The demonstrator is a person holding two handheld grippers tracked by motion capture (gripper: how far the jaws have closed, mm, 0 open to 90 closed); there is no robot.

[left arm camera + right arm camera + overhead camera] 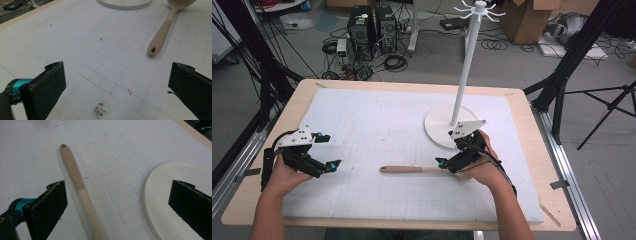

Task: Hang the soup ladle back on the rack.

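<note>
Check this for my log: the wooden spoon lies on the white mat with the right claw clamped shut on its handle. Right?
Not quite. The wooden spoon does lie on the white mat, but the right claw is open: in the right gripper view its jaws stand wide apart with the handle lying between them, ungripped.

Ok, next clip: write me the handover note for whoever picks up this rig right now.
Left claw: open, holding nothing, over the white mat at its left side.
Right claw: open, low over the wooden spoon, handle between its jaws but not gripped.
Spoon lies flat on the mat, hole end pointing left, beside the round base of the white hook stand.
Done: nothing lifted.
Left: probably close on the handle, lift, and hang the spoon on the stand.
</note>
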